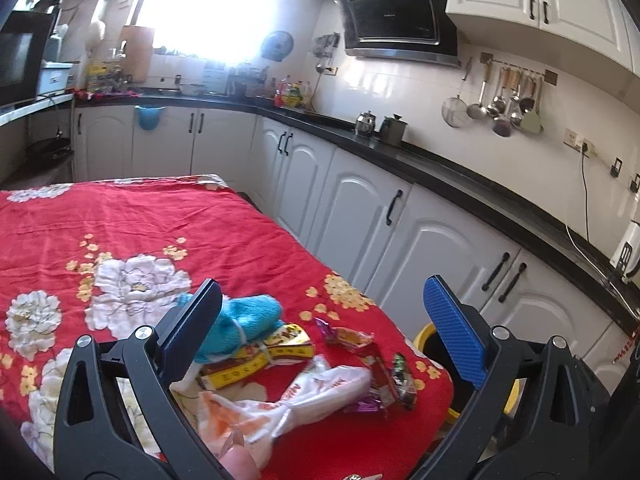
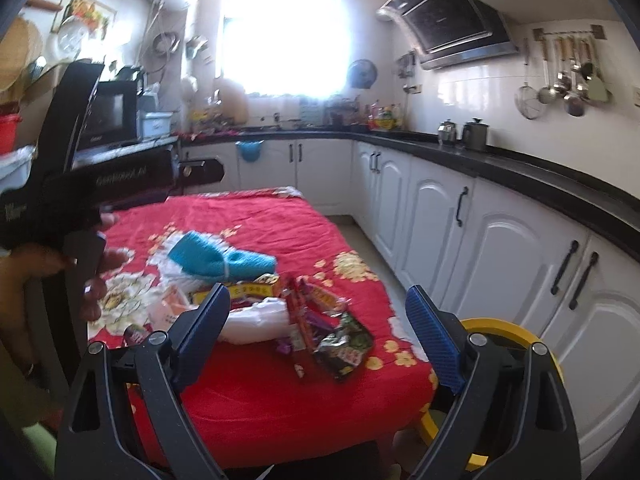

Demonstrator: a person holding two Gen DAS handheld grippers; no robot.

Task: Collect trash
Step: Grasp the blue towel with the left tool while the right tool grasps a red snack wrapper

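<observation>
Hovering over the table (image 2: 256,392), both grippers (left (image 1: 320,332), right (image 2: 320,320)) gape wide, holding nothing; wrappers (image 2: 332,332) lie heaped near its corner, just beside the yellow bin (image 2: 516,332), handy for dropping.

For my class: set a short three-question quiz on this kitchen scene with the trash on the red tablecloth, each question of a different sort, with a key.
1. True or false: the left hand-held gripper is holding a wrapper.
2. Multiple choice: the yellow-rimmed bin stands (A) on the table, (B) on the floor by the table's corner, (C) on the black counter.
3. Fill in: the cloth lying behind the wrappers, the towel, is coloured ____.

Key
1. False; its jaws stand open and empty, as do those of the right hand-held gripper.
2. B.
3. Blue, on the red tablecloth.
</observation>
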